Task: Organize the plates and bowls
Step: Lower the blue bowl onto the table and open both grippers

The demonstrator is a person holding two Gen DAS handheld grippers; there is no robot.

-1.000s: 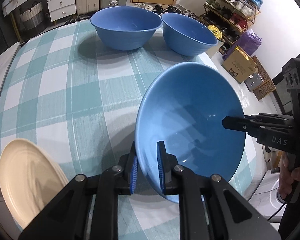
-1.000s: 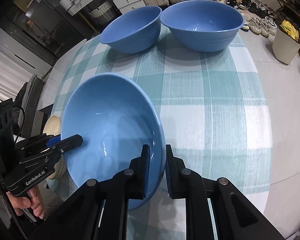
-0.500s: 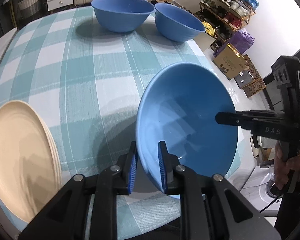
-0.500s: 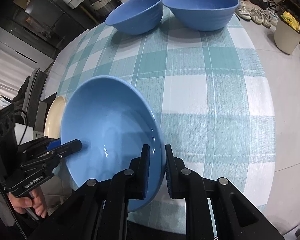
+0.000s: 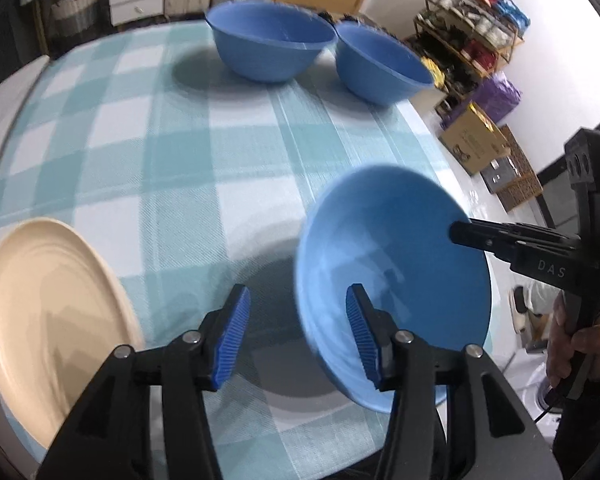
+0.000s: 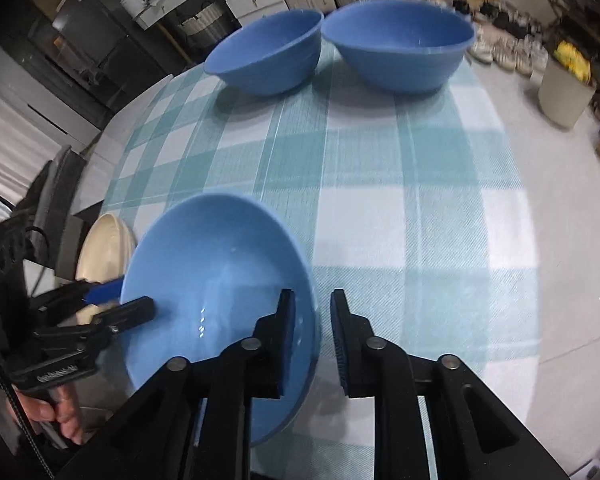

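A blue bowl [image 5: 392, 280] [image 6: 220, 280] sits tilted low over the near edge of the checked table [image 5: 140, 140]. My left gripper [image 5: 296, 336] is opening. The bowl's rim stands between its blue pads [image 5: 232, 336], and neither pad presses on it. My right gripper [image 6: 312, 336] straddles the opposite rim. Its jaws are opening too, and a thin gap shows at the outer pad. Two more blue bowls [image 5: 270, 46] [image 5: 380, 64] stand side by side at the far edge. A cream plate [image 5: 48, 312] lies at the near left.
The table's near and right edges drop to the floor close to the bowl. A cardboard box [image 5: 472, 140] and a shoe rack [image 5: 472, 20] stand on the right. A person's hand [image 5: 576, 344] holds the right gripper's handle.
My left jaws have let go of the bowl's rim and now stand wide. The right jaws have parted slightly. The bowl has sunk a little towards the table's near edge.
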